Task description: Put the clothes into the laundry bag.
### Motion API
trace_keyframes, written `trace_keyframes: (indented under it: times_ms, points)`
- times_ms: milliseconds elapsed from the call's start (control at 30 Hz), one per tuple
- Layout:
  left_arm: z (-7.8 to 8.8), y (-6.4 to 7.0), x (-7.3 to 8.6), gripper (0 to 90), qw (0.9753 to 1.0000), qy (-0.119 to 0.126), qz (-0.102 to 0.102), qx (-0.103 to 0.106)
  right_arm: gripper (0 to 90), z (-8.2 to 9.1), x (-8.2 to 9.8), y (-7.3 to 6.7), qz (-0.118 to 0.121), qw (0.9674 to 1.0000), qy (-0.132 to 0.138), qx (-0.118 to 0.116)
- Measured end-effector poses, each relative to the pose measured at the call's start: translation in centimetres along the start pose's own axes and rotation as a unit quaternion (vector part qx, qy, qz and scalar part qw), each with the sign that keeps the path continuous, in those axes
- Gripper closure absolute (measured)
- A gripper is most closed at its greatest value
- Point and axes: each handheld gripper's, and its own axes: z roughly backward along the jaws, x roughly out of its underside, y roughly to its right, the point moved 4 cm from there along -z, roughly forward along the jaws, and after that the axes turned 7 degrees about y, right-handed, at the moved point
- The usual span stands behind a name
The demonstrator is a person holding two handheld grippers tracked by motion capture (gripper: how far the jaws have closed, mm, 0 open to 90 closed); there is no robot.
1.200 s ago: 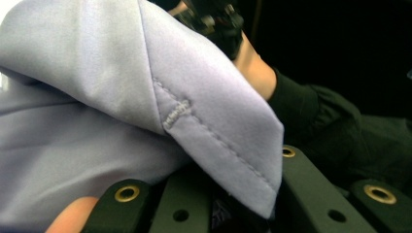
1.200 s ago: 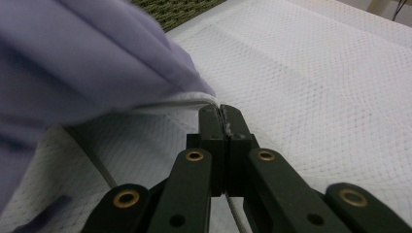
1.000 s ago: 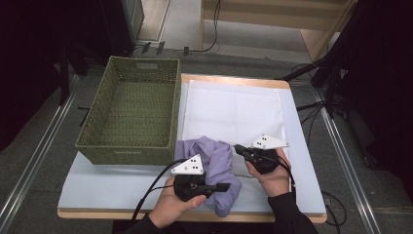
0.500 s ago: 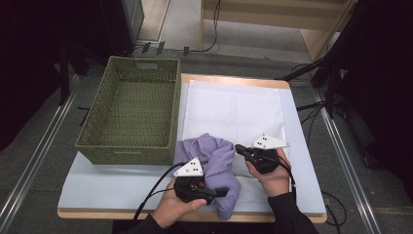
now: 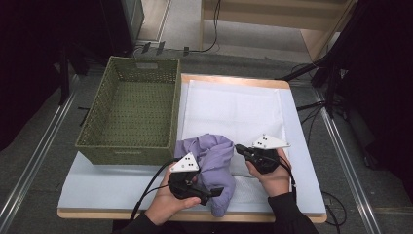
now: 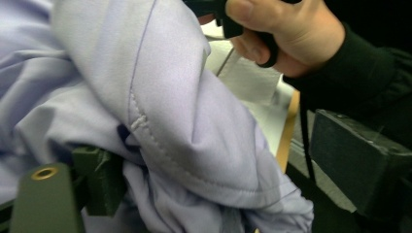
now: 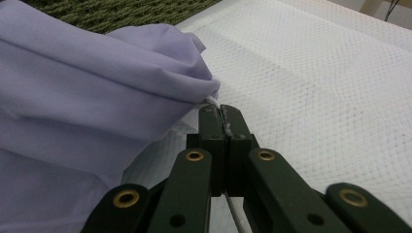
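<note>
The right gripper (image 5: 239,147) is held with its jaws pressed fully together, and a thin white edge is pinched at their tips, just where the purple garment (image 5: 212,163) ends; in the right gripper view (image 7: 219,112) it cannot be told for certain whether this edge belongs to the garment. The left gripper (image 5: 214,191) is seen at the near side of the garment. Its jaws have just been opening, and in the left gripper view they stand wide apart, with the crumpled purple cloth (image 6: 160,121) lying between them and against the left jaw. The pads are not seen to press on it.

The garment is placed in a loose heap on the white mat (image 5: 234,109), between the two grippers, and one part of it hangs toward the near edge of the table (image 5: 97,185). The right hand (image 5: 272,173) is rested on the mat beside the garment, and the left hand (image 5: 170,200) is kept at the near edge. A green woven basket (image 5: 131,114) is set on the left part of the table, just beside the garment and the mat.
</note>
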Motion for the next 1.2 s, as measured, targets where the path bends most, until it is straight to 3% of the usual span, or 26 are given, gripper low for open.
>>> trace_keyframes:
  times_ms: [167,500,767,900,967,1200]
  points:
    - [0.8,-0.3,0.0,4.3,1.0000,-0.002,0.001,0.003,90.0,0.0,0.0,0.0,-0.001,1.0000,-0.001,0.000]
    - [1.3,-0.6,-0.4,4.1,0.9999,0.008,0.006,-0.005,90.0,-0.1,0.1,0.0,-0.001,1.0000,-0.002,0.002]
    - [2.5,-0.6,-2.1,4.1,0.9993,0.038,0.001,-0.008,90.0,0.0,0.1,0.0,-0.001,1.0000,-0.001,0.000]
    - [2.8,-0.9,-3.2,4.1,0.9984,0.052,0.004,-0.021,90.0,-0.1,0.0,-0.1,0.000,1.0000,-0.001,0.000]
    - [2.6,-1.2,-3.9,4.2,0.9977,0.055,0.007,-0.040,90.0,-0.1,0.0,-0.1,0.000,1.0000,-0.002,0.000]
    - [0.8,-2.1,-5.6,10.3,0.9951,0.058,0.014,-0.079,90.0,-0.1,0.0,-0.1,0.002,1.0000,-0.001,-0.002]
